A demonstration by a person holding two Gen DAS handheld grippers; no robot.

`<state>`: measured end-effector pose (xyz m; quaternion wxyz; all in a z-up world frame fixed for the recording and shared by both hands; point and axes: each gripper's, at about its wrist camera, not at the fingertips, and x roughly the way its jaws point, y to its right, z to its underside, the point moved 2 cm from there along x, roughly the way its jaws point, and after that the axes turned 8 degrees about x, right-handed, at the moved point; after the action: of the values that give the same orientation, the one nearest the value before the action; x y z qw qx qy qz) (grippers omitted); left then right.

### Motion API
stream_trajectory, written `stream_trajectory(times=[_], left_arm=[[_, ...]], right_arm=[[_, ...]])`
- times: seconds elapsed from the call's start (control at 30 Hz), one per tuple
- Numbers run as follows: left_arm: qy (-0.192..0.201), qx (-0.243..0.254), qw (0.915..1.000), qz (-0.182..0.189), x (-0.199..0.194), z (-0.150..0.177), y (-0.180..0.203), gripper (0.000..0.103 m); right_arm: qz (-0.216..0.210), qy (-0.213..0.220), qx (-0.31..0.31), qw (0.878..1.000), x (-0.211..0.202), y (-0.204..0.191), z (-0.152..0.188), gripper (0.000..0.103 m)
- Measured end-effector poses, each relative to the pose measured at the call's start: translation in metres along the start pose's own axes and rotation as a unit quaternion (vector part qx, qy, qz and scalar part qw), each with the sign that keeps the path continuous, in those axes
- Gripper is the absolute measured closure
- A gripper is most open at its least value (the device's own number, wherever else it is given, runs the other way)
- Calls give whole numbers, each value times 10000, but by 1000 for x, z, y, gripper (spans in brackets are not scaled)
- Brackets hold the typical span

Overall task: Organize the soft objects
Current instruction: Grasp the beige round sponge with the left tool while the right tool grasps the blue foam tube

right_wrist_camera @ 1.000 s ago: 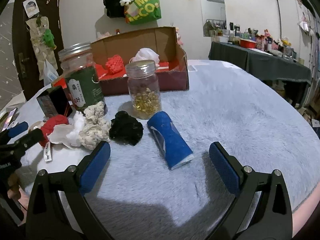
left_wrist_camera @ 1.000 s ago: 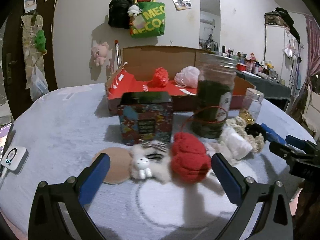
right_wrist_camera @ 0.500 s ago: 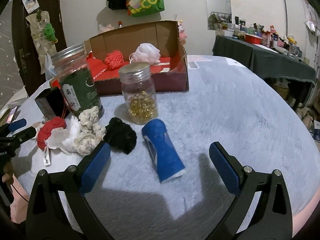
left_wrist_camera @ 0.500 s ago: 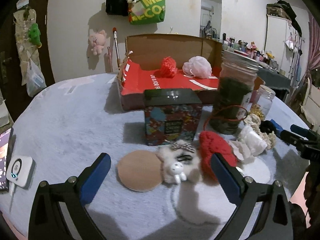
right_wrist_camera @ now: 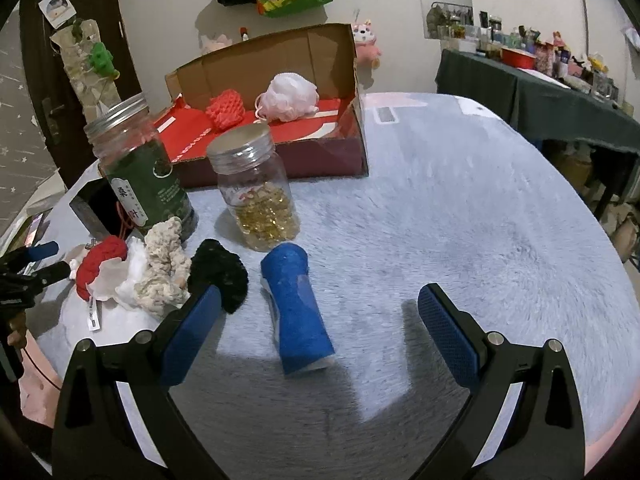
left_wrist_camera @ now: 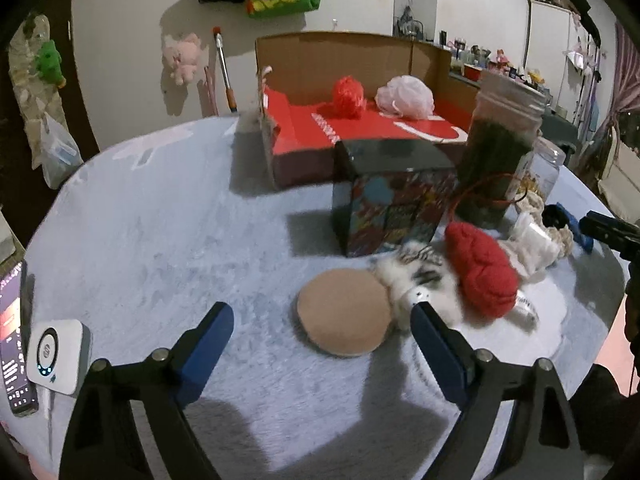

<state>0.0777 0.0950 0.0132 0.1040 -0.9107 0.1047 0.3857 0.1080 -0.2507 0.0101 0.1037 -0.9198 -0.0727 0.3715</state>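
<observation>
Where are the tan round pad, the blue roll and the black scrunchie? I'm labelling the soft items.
tan round pad (left_wrist_camera: 343,312), left wrist view, centre of its flat top.
blue roll (right_wrist_camera: 297,307), right wrist view, middle of its side.
black scrunchie (right_wrist_camera: 219,267), right wrist view, its fuzzy middle.

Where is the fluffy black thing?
In the right wrist view, the fluffy black scrunchie lies on the table left of the blue rolled cloth, touching the beige knitted scrunchie.

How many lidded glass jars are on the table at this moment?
2. The tall jar with dark green contents stands left of the cardboard box's front; the shorter jar of golden capsules stands just right of it, behind the blue roll. Others could be hidden.
</observation>
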Motion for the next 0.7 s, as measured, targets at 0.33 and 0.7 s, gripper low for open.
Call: stream_trajectory(times=[0.33, 0.7], left_arm=[[98, 85, 9983, 575, 14, -1, -6, 54], [457, 21, 9969, 645, -21, -9, -2, 77]], right_arm=[[-213, -177, -240, 9993, 7, -4, 7, 71], [-670, 211, -263, 9972, -21, -21, -1, 79]])
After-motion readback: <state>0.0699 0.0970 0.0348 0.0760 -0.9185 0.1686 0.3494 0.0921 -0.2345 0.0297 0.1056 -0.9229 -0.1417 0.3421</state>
